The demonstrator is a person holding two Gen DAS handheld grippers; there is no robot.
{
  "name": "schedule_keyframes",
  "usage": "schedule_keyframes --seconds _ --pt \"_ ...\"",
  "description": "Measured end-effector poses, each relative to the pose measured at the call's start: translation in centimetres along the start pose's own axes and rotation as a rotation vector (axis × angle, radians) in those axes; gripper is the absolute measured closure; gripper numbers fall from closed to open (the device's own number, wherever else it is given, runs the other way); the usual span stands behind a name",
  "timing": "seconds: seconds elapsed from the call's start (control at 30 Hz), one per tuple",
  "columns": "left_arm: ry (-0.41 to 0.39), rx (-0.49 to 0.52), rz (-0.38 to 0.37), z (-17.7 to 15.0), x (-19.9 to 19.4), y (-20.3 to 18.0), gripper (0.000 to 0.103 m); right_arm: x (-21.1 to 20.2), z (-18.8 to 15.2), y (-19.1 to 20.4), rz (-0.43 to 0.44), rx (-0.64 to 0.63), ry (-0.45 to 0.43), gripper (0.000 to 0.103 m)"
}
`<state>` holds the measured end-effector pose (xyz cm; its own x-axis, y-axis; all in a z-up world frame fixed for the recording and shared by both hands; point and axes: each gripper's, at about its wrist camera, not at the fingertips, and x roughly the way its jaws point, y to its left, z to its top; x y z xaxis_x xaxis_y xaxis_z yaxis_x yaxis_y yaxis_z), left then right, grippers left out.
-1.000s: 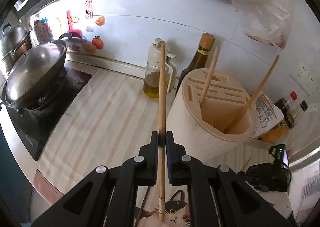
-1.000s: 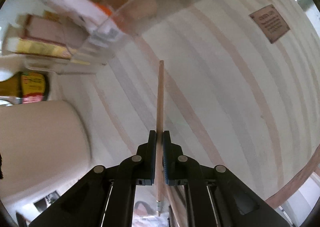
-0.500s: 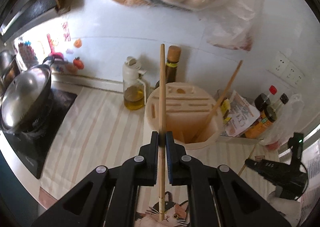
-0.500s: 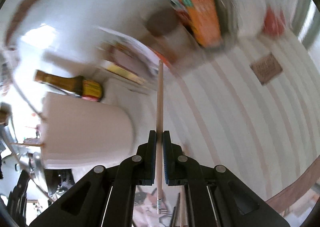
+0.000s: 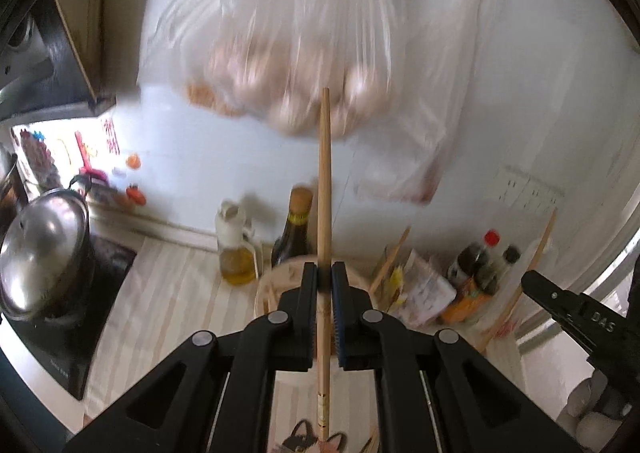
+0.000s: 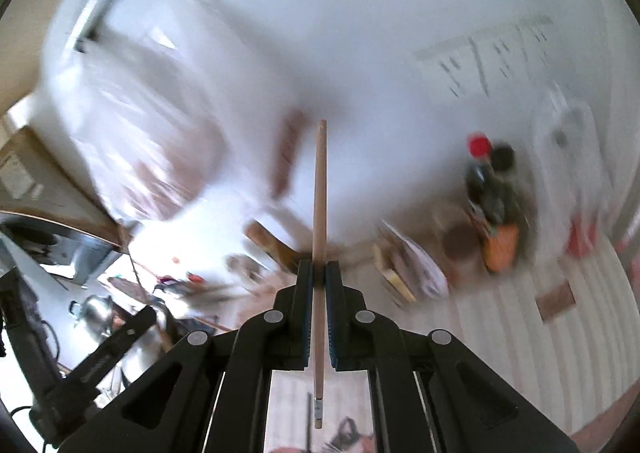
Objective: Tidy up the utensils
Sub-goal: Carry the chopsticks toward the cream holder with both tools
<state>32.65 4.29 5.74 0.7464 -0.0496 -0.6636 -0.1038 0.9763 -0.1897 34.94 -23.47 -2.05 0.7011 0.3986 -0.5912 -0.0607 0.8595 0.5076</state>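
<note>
While both grippers are up off the counter, we read the step as carry-to-holder: each one has 1 chopstick clenched between its pads. The left gripper (image 5: 325,273) grips a chopstick (image 5: 325,181) mid-shaft, tip pointing up and away toward the hanging bag (image 5: 304,53). The right gripper (image 6: 318,273) clamps its own chopstick (image 6: 319,193) the same way; that view is badly blurred.

The holder (image 5: 276,285) sits just under the left jaws, mostly hidden by them, with 1 stick (image 5: 390,259) leaning out of it on the right. We judge the next move needs each stick tipped point-down and lined up over the holder's open compartment, 1 hand at a time so the shafts do not cross, then pads released.

Count, left view:
- chopsticks: 4 seen (1 in left gripper, 1 in the right gripper's jaws at the right edge (image 5: 520,293), 1 in holder, 1 partly seen at the bottom edge)
- grippers: 2
- holder: 1
- oil jug (image 5: 236,249): 1
- dark bottle (image 5: 294,233): 1
- small sauce bottles (image 5: 480,261): 2, maybe more, blurred
- pot (image 5: 40,253): 1
- hanging bags: at least 2, we cannot tell exactly
</note>
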Motion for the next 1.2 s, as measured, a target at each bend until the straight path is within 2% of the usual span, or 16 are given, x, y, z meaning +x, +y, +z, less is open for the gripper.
schedule_keyframes --seconds 0.17,0.27,0.43,0.67,0.87,1.0,1.03,1.1,1.13,1.17,1.2 --pt "-0.077 0.008 0.006 2.6 0.2 0.1 0.098 0.4 1.8 3.3 0.035 -0.047 -0.063 0.097" --pt "-0.110 0.012 0.005 3.3 0.8 0.4 0.098 2.4 2.2 4.4 0.032 -0.077 -0.091 0.097" --pt "-0.105 -0.001 0.000 3.6 2.8 1.1 0.098 6.4 1.4 5.4 0.031 -0.125 -0.102 0.097" --pt "-0.049 0.000 0.005 2.1 6.2 1.5 0.098 10.6 -1.1 5.4 0.024 -0.200 -0.106 0.097" --pt "0.024 -0.001 -0.005 0.3 8.0 1.8 0.098 11.8 -2.9 5.3 0.047 -0.237 -0.089 0.097" --pt "0.099 -0.033 -0.037 -0.8 8.4 2.3 0.093 12.3 -4.2 5.2 0.082 -0.275 -0.021 0.096" --pt "0.113 -0.042 -0.037 -0.9 8.5 2.4 0.088 12.4 -4.4 5.2 0.094 -0.275 0.000 0.096" --pt "0.130 -0.062 0.003 -0.9 8.2 2.8 0.063 12.8 -4.8 4.4 0.103 -0.262 0.053 0.096" --pt "0.127 -0.076 0.016 -0.8 7.7 3.2 0.030 12.8 -5.0 4.0 0.115 -0.247 0.080 0.096" --pt "0.116 -0.088 0.016 -0.7 7.2 3.4 0.007 12.8 -5.1 3.7 0.115 -0.240 0.097 0.096" --pt "0.092 -0.100 0.014 -0.5 6.4 3.7 0.003 12.7 -5.3 3.3 0.113 -0.233 0.114 0.089"
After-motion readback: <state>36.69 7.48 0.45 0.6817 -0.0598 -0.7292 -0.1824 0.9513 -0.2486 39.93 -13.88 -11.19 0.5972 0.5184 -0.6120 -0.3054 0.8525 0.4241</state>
